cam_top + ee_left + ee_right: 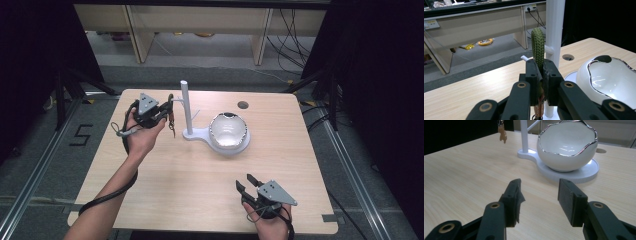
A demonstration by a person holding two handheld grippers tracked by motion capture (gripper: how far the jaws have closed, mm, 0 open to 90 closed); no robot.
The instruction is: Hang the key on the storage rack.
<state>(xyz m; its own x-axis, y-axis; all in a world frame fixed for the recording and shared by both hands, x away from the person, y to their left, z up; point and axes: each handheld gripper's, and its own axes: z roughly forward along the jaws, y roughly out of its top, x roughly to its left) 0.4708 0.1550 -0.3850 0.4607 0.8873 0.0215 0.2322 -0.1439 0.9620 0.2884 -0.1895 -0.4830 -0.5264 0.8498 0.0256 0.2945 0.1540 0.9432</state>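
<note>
A lab or test room, not a home. The pale wooden table [200, 170] stands on grey carpet inside a frame of metal rails [345, 160], with black curtains [380, 75] at both sides. A taped number marks the floor [81, 135]. Loose cables [295, 30] trail beneath a long bench [200, 20] at the back, which carries wall sockets [530, 8].

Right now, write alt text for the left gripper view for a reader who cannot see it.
The left gripper has its fingers shut on a green braided cord loop, held upright beside a white stand post. A glossy white bowl with a wavy silver rim sits at right on the light wooden table.
</note>
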